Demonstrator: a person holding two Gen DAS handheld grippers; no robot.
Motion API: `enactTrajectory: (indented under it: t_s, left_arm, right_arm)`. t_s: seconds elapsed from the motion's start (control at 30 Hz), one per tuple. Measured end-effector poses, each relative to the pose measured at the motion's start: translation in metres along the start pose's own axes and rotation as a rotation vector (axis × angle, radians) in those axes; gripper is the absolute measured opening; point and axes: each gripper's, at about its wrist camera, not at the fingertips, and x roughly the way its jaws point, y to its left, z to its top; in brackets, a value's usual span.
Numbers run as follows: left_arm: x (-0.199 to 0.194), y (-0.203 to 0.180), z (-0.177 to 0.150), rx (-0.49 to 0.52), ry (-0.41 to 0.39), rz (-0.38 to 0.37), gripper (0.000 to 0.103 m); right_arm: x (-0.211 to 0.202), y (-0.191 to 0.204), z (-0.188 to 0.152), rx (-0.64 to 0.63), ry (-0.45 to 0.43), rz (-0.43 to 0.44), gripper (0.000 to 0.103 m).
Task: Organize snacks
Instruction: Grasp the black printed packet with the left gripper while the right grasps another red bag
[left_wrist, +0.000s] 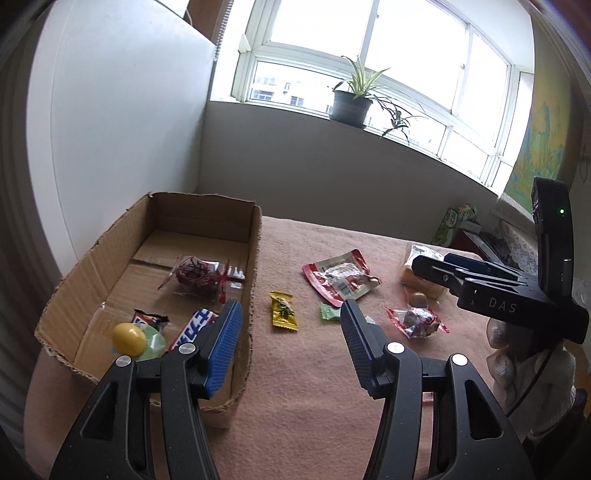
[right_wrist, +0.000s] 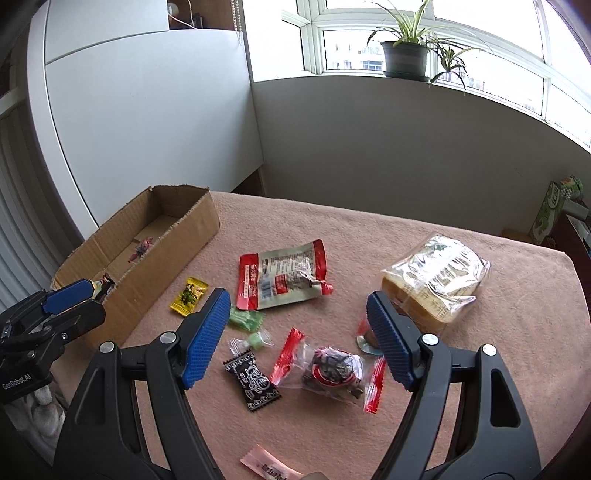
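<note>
The right tool (right_wrist: 297, 339) hangs open, jaws spread wide, just above the clear-wrapped sweet (right_wrist: 330, 371) near the front edge of the bench (right_wrist: 480, 332). That sweet lies straight ahead between the fingers, its long axis running across the gap, red twisted ends pointing left and right. So the right tool is plainly nearer. The left tool (left_wrist: 291, 343), also open and empty, sits by the box (left_wrist: 147, 266) at the left edge; the box probably takes the sweet next.
</note>
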Motion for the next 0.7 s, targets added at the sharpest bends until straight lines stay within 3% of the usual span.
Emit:
enactTrajectory:
  t_s: [0.37,0.7]
  left_arm:
    - [0.043,-0.054,-0.024,0.036,0.187,-0.158,0.055]
    - [0.072,-0.071,-0.033,0.022,0.277,-0.181,0.05]
  right_arm:
    - [0.03,-0.042,-0.015,0.106,0.123,0.141,0.079]
    - [0.048,-0.043,-0.028,0.103,0.208,0.236,0.079]
